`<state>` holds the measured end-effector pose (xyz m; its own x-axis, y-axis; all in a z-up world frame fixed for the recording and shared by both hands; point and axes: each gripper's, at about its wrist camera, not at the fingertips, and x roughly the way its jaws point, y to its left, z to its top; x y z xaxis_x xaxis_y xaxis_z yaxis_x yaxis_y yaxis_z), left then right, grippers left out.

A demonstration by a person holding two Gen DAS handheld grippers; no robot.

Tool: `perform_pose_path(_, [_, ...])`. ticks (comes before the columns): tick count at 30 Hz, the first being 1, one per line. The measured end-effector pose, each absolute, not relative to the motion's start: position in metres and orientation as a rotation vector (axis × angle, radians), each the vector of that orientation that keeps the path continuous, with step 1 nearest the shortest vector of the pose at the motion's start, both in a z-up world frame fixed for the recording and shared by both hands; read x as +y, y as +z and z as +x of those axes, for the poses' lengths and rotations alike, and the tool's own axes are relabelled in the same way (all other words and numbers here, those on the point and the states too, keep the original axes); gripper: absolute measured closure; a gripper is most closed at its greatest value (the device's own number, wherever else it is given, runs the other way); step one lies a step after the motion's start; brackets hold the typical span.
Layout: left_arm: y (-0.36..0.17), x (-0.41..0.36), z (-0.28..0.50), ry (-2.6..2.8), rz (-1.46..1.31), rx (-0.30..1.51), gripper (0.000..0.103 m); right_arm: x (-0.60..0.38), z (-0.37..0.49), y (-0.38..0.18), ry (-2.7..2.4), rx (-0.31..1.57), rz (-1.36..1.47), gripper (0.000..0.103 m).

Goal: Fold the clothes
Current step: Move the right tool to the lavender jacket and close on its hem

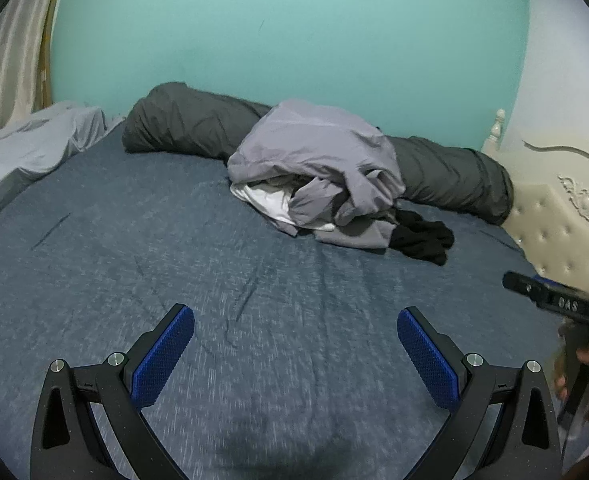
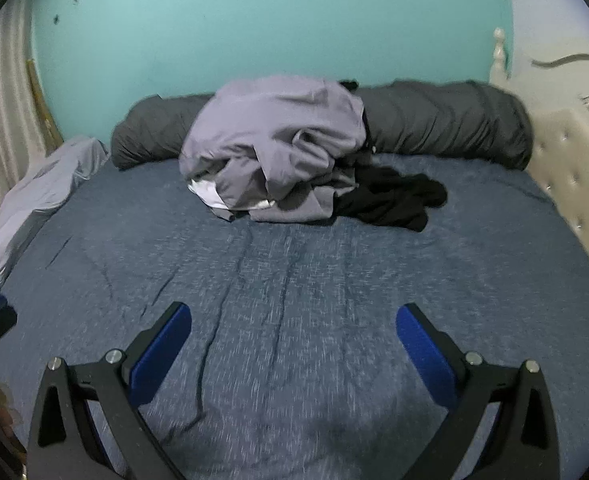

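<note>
Nothing is folded yet, as far as I can judge. The clothes [image 2: 278, 152] lie in one crumpled heap at the far side of the bed [image 2: 294, 300], against a long dark grey bolster [image 2: 446, 120] that runs along the wall. The heap is mostly pale grey cloth, with a white piece [image 2: 206, 196] poking out low on its left and a black garment [image 2: 394, 196] spilling out on its right, touching the pile. All of it is left to sort, spread and fold.

My left hand-held gripper [image 1: 294, 344] hangs over bare bedcover, fingers wide apart and holding nothing. My right hand-held gripper [image 2: 292, 340] is the same: spread, empty, well short of the heap. I judge the next step is to reach in and pull one garment free.

The bed has a blue mottled cover, lightly creased, with plenty of free room in front for folding. A light grey sheet [image 1: 26, 148] is bunched at its left edge. Behind is a turquoise wall [image 1: 294, 40], a curtain [image 1: 6, 64] on the left, and a cream tufted headboard [image 2: 566, 168] on the right.
</note>
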<state>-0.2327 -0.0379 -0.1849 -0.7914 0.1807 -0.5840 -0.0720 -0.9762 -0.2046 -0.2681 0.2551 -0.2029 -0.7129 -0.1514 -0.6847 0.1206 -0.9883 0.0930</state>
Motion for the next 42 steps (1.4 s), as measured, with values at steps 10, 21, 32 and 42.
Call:
perform_pose_path(10, [-0.233,-0.061,-0.315,2.899,-1.02,-0.332,0.0,0.221,-0.398,-0.253,-2.75,-0.003,1.105,0.001])
perform_pose_path(21, [-0.28,-0.083,-0.358,2.891,-1.045,-0.417,0.0,0.198,-0.508,-0.303,-2.84,0.007,1.14,0.001])
perform_pose_path(32, [-0.318,-0.098,-0.373,2.867,-1.038,-0.482,0.0,0.174,-0.593,-0.331,-2.962,0.052,1.103,0.007])
perform_pose_path(42, [-0.333,-0.097,-0.357,2.856,-1.016,-0.499,0.0,0.164,-0.618,-0.325,-2.893,0.124,1.059,0.094])
